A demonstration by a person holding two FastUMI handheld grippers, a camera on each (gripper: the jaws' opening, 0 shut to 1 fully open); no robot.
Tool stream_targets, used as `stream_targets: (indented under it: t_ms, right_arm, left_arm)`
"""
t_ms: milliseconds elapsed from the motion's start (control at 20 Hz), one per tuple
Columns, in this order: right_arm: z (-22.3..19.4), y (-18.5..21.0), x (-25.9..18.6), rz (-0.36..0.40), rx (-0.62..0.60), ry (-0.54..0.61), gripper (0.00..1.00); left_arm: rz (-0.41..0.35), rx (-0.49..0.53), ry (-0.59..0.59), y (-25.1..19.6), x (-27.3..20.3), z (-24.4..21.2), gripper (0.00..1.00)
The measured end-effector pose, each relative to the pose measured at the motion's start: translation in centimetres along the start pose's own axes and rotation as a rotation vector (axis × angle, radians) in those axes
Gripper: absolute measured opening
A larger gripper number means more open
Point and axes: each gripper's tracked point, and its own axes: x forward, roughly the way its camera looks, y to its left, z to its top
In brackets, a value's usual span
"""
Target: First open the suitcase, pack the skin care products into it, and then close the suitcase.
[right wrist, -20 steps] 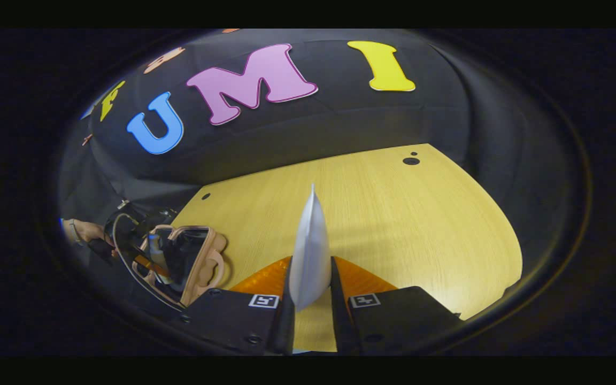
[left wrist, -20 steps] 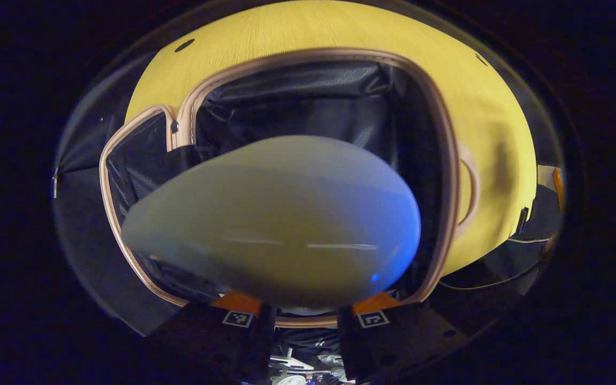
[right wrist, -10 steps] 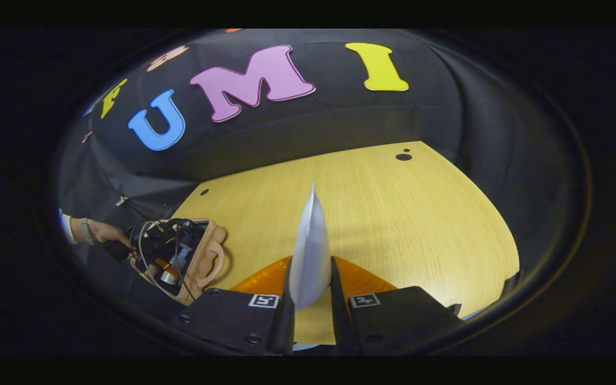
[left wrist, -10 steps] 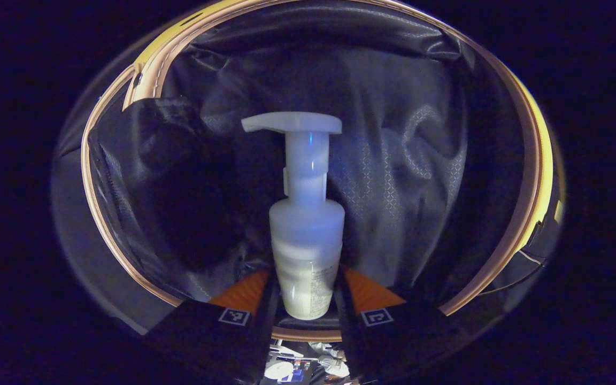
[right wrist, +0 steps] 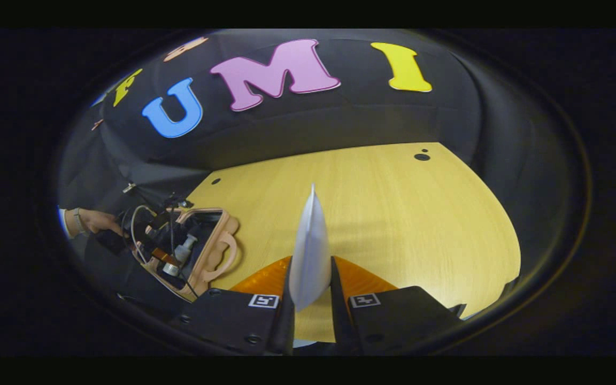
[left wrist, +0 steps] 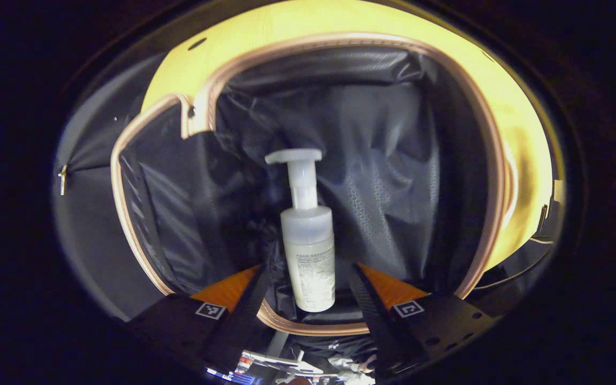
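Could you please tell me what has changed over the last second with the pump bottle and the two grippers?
The left gripper lowered the pump bottle into the open suitcase, opened its fingers and is backing away. The right gripper stays shut on the white tube over the table.

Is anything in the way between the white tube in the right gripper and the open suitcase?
Nothing visible blocks it. The right gripper holds the white tube over bare table. The suitcase lies open off to one side, but the left gripper hangs over its opening with the pump bottle inside.
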Motion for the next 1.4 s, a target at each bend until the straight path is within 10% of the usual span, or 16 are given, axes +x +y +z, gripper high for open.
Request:
stream_targets:
  t_ms: [400,750,1050,1400]
  right_arm:
    - [1.2,11.4,2.3,0.226,-0.076,0.085,0.33]
    - [-3.2,25.8,6.0,0.475,-0.031,0.359,0.33]
    - [-10.5,29.5,11.3,0.402,0.013,0.691,0.33]
    - [-16.6,31.6,13.8,0.288,0.198,0.96,0.33]
  left_arm:
    - [-0.241,-0.069,-0.418,-1.7,-7.1,-1.0,0.99]
    - [-0.203,-0.328,-0.5,6.8,-5.9,-8.2,0.96]
    - [-0.293,-0.625,-0.522,12.4,-3.5,-13.0,0.97]
    - [-0.274,-0.744,-0.513,20.2,-1.9,-16.0,0.97]
